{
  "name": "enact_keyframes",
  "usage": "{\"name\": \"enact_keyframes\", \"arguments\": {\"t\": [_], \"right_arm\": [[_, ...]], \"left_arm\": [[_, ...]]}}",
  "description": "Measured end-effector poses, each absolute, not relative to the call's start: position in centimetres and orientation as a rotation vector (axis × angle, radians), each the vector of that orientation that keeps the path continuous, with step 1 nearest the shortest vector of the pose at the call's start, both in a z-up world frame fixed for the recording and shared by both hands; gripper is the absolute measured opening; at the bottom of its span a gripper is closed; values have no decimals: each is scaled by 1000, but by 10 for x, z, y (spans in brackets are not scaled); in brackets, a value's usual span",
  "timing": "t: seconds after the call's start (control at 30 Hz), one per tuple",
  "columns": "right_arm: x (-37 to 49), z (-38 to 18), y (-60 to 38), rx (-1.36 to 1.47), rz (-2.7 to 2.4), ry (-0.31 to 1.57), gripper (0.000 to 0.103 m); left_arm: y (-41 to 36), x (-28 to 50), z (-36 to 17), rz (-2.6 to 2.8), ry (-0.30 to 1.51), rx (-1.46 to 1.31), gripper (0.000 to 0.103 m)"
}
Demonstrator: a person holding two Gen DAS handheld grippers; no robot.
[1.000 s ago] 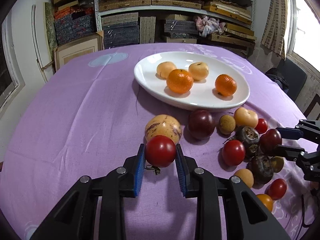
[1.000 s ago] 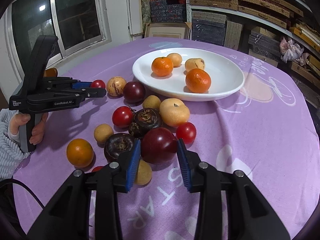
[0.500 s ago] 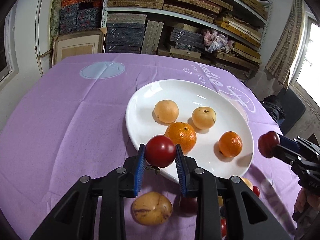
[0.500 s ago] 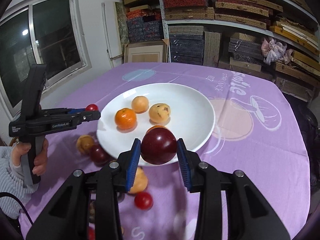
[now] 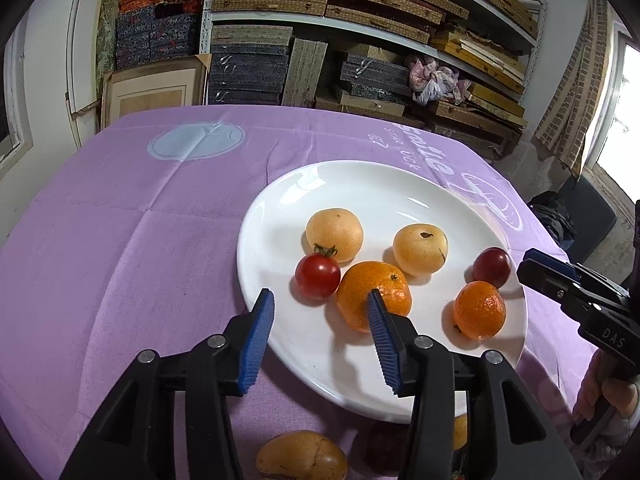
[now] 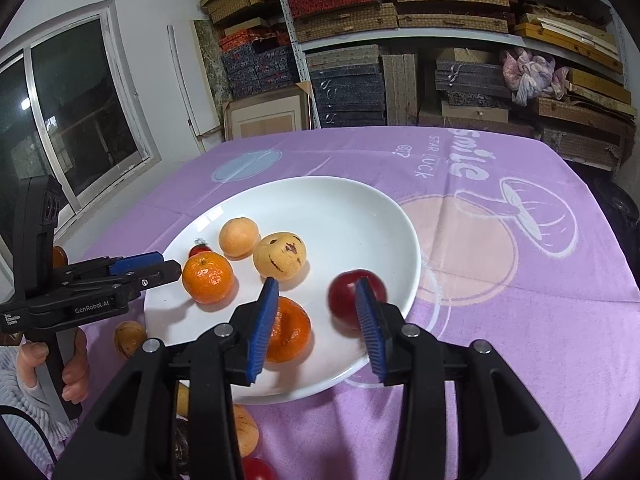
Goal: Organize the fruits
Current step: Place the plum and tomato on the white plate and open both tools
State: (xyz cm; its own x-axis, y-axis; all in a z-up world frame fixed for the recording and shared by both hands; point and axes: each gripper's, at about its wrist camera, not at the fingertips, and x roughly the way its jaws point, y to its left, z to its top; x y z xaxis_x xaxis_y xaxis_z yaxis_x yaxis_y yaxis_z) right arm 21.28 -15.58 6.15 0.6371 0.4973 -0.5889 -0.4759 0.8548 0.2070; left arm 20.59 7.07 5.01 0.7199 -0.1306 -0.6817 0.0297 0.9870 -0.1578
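Note:
A white plate (image 5: 400, 192) on the purple cloth holds two oranges (image 5: 374, 294) (image 5: 479, 309) and two yellow fruits (image 5: 334, 234). A red tomato (image 5: 317, 277) lies on the plate just beyond my left gripper (image 5: 320, 295). That gripper's jaws are opening and nothing is between them. My right gripper (image 6: 314, 286) hangs over the plate's near side (image 6: 360, 208), its jaws opening too. The dark red plum (image 6: 344, 294) looks blurred, lies on the plate past the right pad, and is not pressed. In the left wrist view the plum (image 5: 492, 267) lies before the right gripper's tip.
More fruit lies on the cloth near the plate's front rim: a yellow one (image 5: 302, 458), a brown-speckled one (image 6: 129, 338) and a red one (image 6: 256, 470). A person's hand (image 6: 72, 368) holds the left gripper's handle. Stacked boxes fill the shelves (image 5: 360, 8) behind the table.
Both grippers moved from the fruit pile to over the plate. The left jaws spread and the tomato now lies on the plate. The plum has left the right jaws.

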Motion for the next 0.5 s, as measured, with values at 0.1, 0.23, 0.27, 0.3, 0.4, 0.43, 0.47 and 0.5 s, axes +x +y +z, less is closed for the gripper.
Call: {"name": "enact_keyframes", "arguments": {"t": [0.1,0.23,0.27,0.3,0.4,0.43,0.47,0.5], "right_arm": [[204,67,-157,24,566,668,39],[183,92,-167,48,581,612,47],[174,98,-170,56,588,595,57],[165,106,-173,63,592,576,63],[129,114,-188,84,587,514,94],[118,114,-193,91,588,499,97],[107,112,-197,96,596,490,99],[96,107,-202,101,606,481,99]], "left_arm": [[73,200,55,-78,745,-138,63],[82,183,66,-70,719,-158,64],[85,175,69,-67,709,-168,67],[88,167,73,-62,698,-177,74],[97,132,77,-29,657,-197,96],[100,120,74,-17,651,-199,98],[102,109,70,-6,656,-198,99],[104,98,64,3,669,-200,99]]}}
